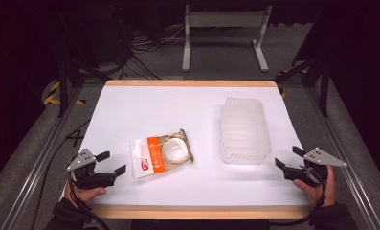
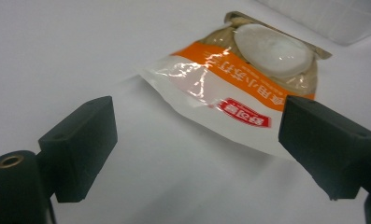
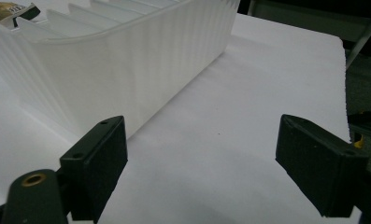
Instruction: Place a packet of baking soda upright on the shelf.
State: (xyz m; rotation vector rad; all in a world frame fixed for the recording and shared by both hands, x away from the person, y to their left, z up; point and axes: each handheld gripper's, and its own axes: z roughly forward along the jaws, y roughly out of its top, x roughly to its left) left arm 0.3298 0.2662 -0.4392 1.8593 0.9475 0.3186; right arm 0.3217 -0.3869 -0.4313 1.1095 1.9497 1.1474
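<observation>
with both the left gripper (image 2: 195, 140) and right gripper (image 3: 199, 163) released and empty, the glossy food pouch (image 2: 248, 74) just ahead of the left jaws looks light, limp and slippery, so take it by its flat near edge.

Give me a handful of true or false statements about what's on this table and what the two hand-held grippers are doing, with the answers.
1. The snack packet lies inside the white plastic bin. False: it lies on the table, left of the bin.
2. The left hand-held gripper is open and holds nothing. True.
3. The right hand-held gripper is clamped on the bin's rim. False: it is open, apart from the bin.
4. The packet has an orange band. True.
5. The bin is ribbed and translucent white. True.
</observation>
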